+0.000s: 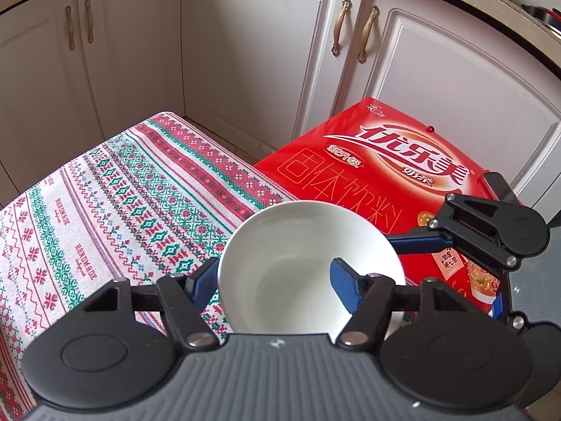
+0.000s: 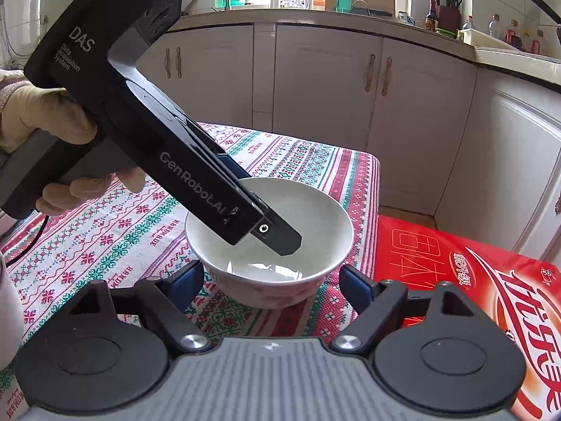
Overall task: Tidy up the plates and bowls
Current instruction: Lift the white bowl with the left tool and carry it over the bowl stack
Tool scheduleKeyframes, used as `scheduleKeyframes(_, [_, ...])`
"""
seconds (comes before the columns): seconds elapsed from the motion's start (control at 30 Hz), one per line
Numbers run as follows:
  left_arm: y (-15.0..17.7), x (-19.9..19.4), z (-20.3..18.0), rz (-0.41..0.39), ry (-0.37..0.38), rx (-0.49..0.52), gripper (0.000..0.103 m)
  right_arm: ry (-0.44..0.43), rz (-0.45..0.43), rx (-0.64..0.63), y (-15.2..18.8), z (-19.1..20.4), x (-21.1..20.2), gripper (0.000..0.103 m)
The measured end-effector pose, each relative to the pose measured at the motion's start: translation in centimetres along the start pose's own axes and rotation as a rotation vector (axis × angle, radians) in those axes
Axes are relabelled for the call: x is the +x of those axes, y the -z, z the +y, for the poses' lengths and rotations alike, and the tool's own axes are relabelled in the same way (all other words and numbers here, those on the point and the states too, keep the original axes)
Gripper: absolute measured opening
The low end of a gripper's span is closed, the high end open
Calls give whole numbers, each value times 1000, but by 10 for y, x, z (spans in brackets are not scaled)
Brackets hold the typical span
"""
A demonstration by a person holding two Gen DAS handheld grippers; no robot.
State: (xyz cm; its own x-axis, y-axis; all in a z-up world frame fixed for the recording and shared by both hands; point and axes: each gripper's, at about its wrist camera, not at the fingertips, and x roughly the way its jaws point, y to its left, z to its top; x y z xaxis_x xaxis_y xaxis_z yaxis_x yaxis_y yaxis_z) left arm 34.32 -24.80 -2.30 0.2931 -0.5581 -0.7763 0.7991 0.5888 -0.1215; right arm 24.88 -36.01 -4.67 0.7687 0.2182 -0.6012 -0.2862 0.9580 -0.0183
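A white bowl (image 1: 298, 259) (image 2: 298, 224) stands near the right edge of the patterned tablecloth (image 1: 105, 210) (image 2: 105, 231). My left gripper (image 1: 273, 280) straddles the bowl's near rim, with one blue finger (image 1: 345, 286) inside the bowl and the other outside on the left; the jaws stand wide apart. In the right wrist view the left gripper (image 2: 277, 235) reaches down into the bowl from the upper left. My right gripper (image 2: 270, 280) is open, its blue fingers on either side of the bowl's near wall without touching it. It also shows in the left wrist view (image 1: 420, 240) to the right of the bowl.
A red printed carton (image 1: 403, 161) (image 2: 473, 287) sits right of the table, lower than the cloth. White kitchen cabinets (image 1: 263, 52) (image 2: 322, 87) stand behind. A white object (image 2: 7, 308) is at the left edge. The counter (image 2: 315, 14) holds bottles and clutter.
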Motion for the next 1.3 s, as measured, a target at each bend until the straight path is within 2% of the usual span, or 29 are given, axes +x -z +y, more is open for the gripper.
scheduleKeyframes(0.17, [-1,1,0,4,9,-1,63,-1,-2,-1,-1,0,0,87])
scheduleKeyframes(0.63, [3,-10,-3,9,16,-10,63,-4,16,2,-2,7,-6,86])
scheduleKeyframes(1.3, [41,-87,-42,-40,4,-29,63,-51,7,3,-3,56,-79,86])
